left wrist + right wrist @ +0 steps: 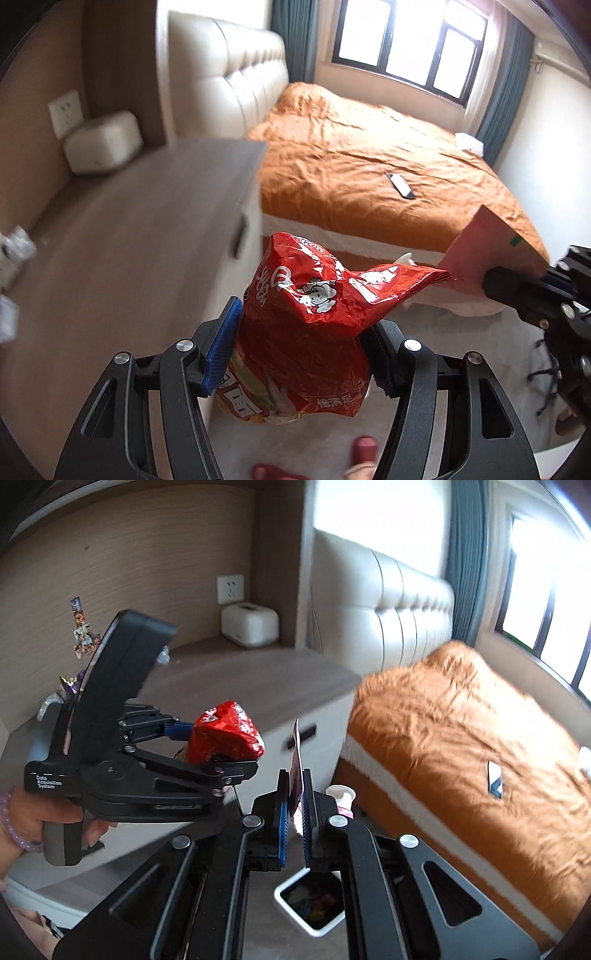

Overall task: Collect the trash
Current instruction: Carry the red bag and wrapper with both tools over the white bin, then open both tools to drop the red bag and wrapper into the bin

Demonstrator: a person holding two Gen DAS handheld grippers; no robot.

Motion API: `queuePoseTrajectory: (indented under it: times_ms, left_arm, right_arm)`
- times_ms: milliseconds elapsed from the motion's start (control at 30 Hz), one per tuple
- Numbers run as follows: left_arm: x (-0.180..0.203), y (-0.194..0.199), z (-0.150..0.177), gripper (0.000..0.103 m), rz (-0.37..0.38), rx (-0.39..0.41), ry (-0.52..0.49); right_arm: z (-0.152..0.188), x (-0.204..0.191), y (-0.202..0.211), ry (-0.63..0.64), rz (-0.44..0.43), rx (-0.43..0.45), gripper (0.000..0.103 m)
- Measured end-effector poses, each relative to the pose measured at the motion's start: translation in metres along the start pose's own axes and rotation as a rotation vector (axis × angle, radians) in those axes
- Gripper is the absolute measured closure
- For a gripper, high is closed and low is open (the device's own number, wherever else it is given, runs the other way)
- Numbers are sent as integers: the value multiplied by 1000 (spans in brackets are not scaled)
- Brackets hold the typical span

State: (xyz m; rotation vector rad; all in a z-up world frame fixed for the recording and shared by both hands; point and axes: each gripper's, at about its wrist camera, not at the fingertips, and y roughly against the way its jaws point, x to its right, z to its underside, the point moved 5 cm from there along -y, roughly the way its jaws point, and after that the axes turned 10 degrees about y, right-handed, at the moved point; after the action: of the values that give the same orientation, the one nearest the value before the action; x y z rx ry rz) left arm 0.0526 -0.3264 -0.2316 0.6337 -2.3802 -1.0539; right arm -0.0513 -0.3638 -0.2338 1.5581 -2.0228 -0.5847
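My left gripper [301, 354] is shut on a crumpled red snack bag [306, 321] and holds it in the air beside the bedside cabinet; it also shows in the right wrist view [218, 746] with the red bag [225, 734]. My right gripper [295, 812] is shut on a thin pink card packet [296, 764], seen edge-on; in the left wrist view the pink packet [491, 247] sticks up at the right edge. A white trash bin [291, 886] with wrappers inside stands on the floor below my right gripper.
The wooden bedside cabinet [122, 236] carries a white tissue box [103, 144] and loose wrappers [70, 686] at its left. The bed with an orange cover [369, 155] has a dark remote [400, 186] on it. Red slippers [364, 448] are on the floor.
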Motion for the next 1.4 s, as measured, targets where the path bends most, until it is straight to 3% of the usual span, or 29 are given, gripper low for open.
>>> queuePoseTrajectory:
  times_ms: [200, 300, 500, 800, 833, 867, 900, 933, 967, 1033, 1133, 1267, 1400]
  left_arm:
    - [23, -74, 49, 42, 59, -67, -9]
    - [33, -120, 78, 42, 72, -105, -71]
    - [44, -232, 156, 41, 87, -230, -191]
    - [47, -378, 246, 39, 142, -355, -264]
    - [47, -390, 254, 31, 149, -368, -268]
    - [47, -401, 261, 23, 158, -376, -274]
    - [42, -413, 267, 4, 168, -351, -262]
    - [38, -417, 269, 5, 172, -331, -246]
    - [33, -425, 271, 5, 174, -327, -229]
    - [27, -441, 279, 5, 146, -345, -244]
    - [27, -446, 288, 5, 144, -338, -282]
    - [23, -428, 284, 5, 158, -339, -295]
    - [25, -397, 271, 5, 161, -329, -299]
  right_arm:
    - [66, 42, -34, -73, -141, -55, 96]
    - [109, 57, -63, -97, -200, -96, 96]
    - [197, 75, -149, -134, -251, -169, 97]
    - [305, 70, -270, -171, -297, -255, 98]
    - [313, 69, -280, -175, -302, -266, 91]
    - [324, 67, -294, -180, -312, -276, 56]
    - [332, 69, -304, -184, -285, -290, 36]
    - [341, 76, -314, -189, -237, -312, 3]
    - [351, 82, -323, -200, -209, -323, 4]
    - [366, 95, -333, -309, -266, -321, 4]
    - [375, 108, -332, -368, -234, -324, 4]
    - [367, 112, -316, -377, -198, -320, 4]
    - [338, 107, -291, -363, -196, -334, 4]
